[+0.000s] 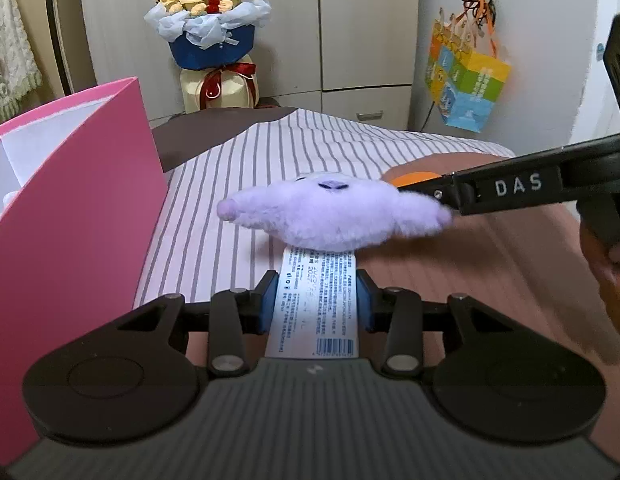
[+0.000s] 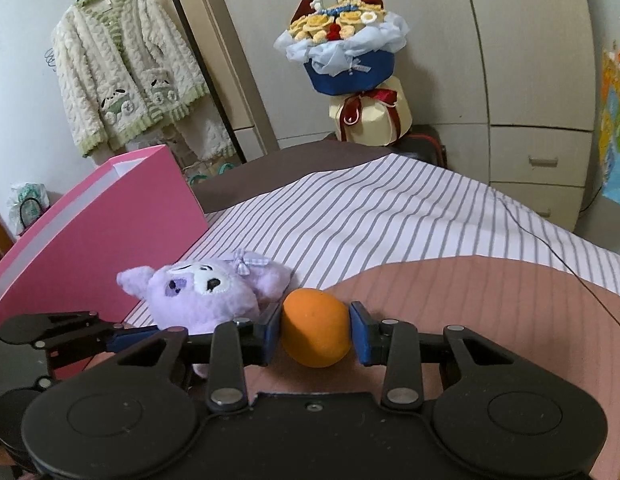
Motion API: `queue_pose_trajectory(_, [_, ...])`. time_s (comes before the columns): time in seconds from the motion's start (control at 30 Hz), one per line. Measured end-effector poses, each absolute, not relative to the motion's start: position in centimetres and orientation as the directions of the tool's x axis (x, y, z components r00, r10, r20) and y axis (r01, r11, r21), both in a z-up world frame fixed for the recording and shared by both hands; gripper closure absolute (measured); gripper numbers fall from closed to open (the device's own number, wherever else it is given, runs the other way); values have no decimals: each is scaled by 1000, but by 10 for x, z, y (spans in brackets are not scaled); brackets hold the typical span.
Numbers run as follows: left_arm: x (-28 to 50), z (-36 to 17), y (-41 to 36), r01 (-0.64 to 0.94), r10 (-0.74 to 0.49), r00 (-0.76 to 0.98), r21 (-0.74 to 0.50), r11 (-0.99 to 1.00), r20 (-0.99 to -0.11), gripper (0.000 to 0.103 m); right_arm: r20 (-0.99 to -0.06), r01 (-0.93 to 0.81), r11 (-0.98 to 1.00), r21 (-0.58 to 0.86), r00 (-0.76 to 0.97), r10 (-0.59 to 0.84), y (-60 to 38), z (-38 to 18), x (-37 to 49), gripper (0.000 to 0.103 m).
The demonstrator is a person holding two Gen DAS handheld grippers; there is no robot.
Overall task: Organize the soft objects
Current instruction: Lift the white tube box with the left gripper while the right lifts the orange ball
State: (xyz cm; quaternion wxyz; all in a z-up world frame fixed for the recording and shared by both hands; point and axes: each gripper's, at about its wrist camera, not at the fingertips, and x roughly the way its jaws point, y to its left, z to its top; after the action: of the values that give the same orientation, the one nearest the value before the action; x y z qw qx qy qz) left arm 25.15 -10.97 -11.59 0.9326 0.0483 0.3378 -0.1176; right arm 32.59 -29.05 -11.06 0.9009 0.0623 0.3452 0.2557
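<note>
Two grabs on at once here. The left gripper point(image 1: 317, 305) has its blue pads pinched narrow on the white care label point(image 1: 316, 300) of the purple plush toy point(image 1: 330, 214), so the toy hangs off its tag just above the striped bedsheet point(image 1: 237, 160), with the open pink box point(image 1: 69, 200) close on the left.

Over on the right, the right gripper point(image 2: 316, 334) is closed on the orange ball point(image 2: 314, 327), pads bearing on both sides, low over the pink blanket point(image 2: 490, 312) at the near edge of the bed. From that wrist camera the plush sits immediately left of the ball, face up, bow showing.

How will these handle? The plush looks featherlight and floppy. Held by the tag alone it will likely swing and twist, and that thin label could slip or tear. A hold across the stuffed body would be steadier.

The ball looks smooth and rounded. If it's a squashy one it should give under the pads, so a grip across its widest part seems right. The box appears the likely home for both.
</note>
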Motion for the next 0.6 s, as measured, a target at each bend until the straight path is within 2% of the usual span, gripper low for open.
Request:
queue_pose_trajectory(0.13, [245, -112, -107, 273, -224, 715, -30, 962, -662, 64, -588, -406, 878, 256, 655, 474, -290, -107, 311, 62])
queue_pose_trajectory(0.37, [243, -106, -97, 316, -329, 575, -167, 934, -749, 64, -586, -386, 904, 183, 696, 415, -290, -94, 283, 62])
queue_pose_trajectory(0.47, [247, -107, -93, 344, -415, 471, -271, 899, -779, 65, -591, -371, 921, 121, 718, 367, -288, -89, 270, 62])
queue_pose_trajectory(0.6, [246, -106, -85, 345, -511, 366, -397, 851, -777, 65, -600, -345, 932, 108, 725, 338, -290, -86, 256, 62])
